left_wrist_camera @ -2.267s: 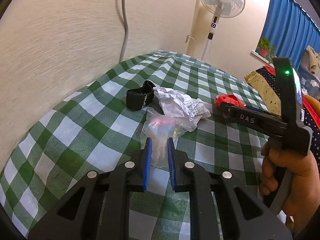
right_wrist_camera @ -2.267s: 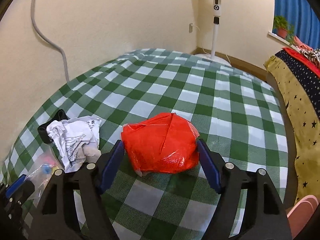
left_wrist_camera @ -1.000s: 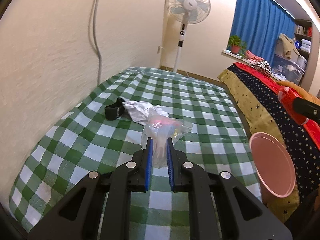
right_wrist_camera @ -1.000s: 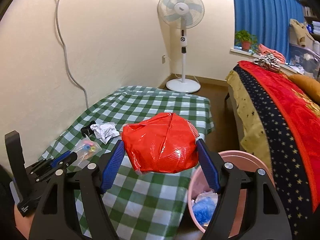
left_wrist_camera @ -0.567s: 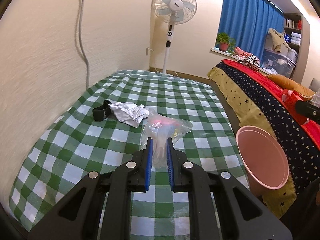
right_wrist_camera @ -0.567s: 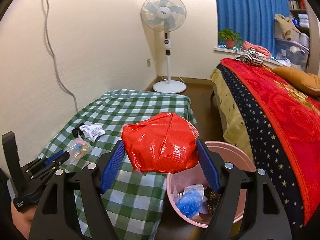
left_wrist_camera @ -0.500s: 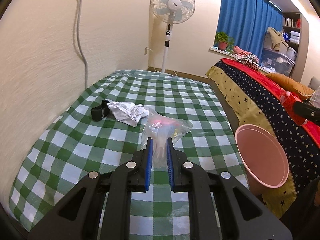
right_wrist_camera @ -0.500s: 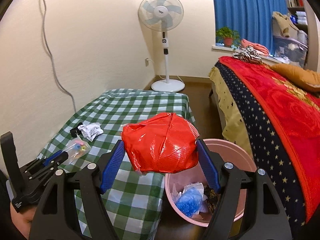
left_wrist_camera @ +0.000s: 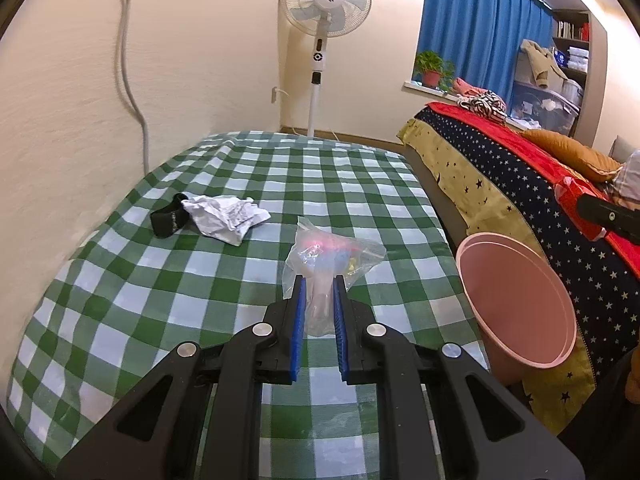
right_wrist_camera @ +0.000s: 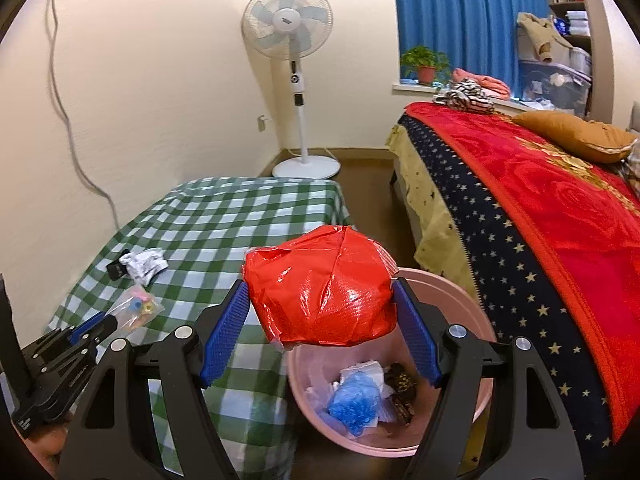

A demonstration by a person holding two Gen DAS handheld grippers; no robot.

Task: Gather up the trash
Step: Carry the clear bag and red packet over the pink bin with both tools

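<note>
My right gripper [right_wrist_camera: 320, 300] is shut on a crumpled red foil bag [right_wrist_camera: 320, 284] and holds it above the pink bin [right_wrist_camera: 472, 328], which has blue and white trash inside. My left gripper [left_wrist_camera: 319, 280] is shut on a clear plastic bag [left_wrist_camera: 324, 256] with colourful bits inside, lifted over the green checked table [left_wrist_camera: 120, 304]. That bag also shows in the right wrist view [right_wrist_camera: 136, 308]. A crumpled white paper [left_wrist_camera: 226, 216] lies on the table. The pink bin [left_wrist_camera: 516, 296] stands at the table's right edge.
A black strap [left_wrist_camera: 168, 220] lies beside the paper. A standing fan [left_wrist_camera: 324, 0] is at the far wall. A bed with a red and starred blanket [right_wrist_camera: 540, 208] is on the right, close behind the bin. A wall runs along the table's left side.
Both grippers have risen and pulled back from the table with their bags. The right gripper has swung right, so the red bag now hangs over the pink bin.
</note>
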